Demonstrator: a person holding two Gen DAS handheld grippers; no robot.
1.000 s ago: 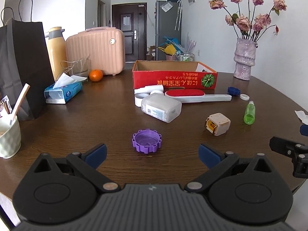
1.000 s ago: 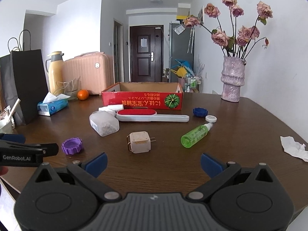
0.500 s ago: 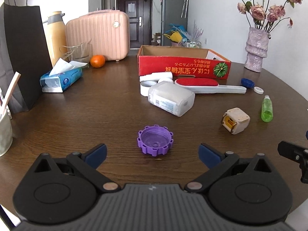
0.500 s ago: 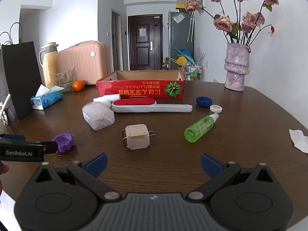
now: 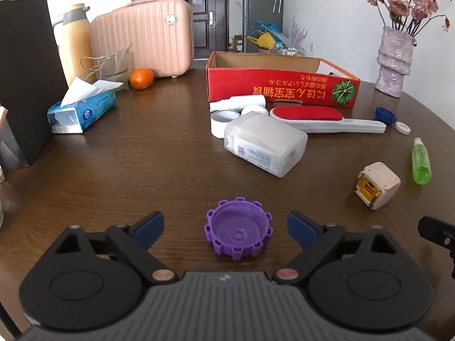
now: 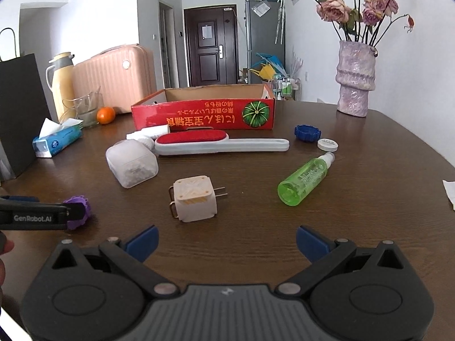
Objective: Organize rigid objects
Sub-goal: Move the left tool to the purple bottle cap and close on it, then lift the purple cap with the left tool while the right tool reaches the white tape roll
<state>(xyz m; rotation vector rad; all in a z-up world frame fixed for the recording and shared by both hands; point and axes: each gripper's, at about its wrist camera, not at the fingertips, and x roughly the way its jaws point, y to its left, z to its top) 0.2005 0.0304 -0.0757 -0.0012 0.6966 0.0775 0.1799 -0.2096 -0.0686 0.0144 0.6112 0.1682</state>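
A purple toothed cap (image 5: 238, 234) lies open side up on the brown table, between the blue pads of my left gripper (image 5: 226, 227). The jaws are closing and the pads stand clear of the cap on both sides. My right gripper (image 6: 226, 241) is open with nothing between its fingers, and a beige plug cube (image 6: 194, 199) lies just ahead of it. Beyond lie a clear plastic container (image 5: 264, 145), a green spray bottle (image 6: 305, 180), a red-and-white lint brush (image 6: 221, 142), a blue cap (image 6: 307, 133) and a white cap (image 6: 327, 144). A red cardboard box (image 6: 204, 113) stands open behind them.
At the left stand a black paper bag (image 5: 25, 79), a tissue pack (image 5: 82, 110), an orange (image 5: 141, 78), a thermos (image 5: 74, 42) and a pink suitcase (image 5: 148, 37). A vase of flowers (image 6: 355, 85) stands at the back right. A crumpled tissue (image 6: 449, 193) lies at the right edge.
Both grippers have moved forward and lower over the table. The purple cap now lies between the left fingers, which have narrowed. The plug cube is nearer the right gripper.
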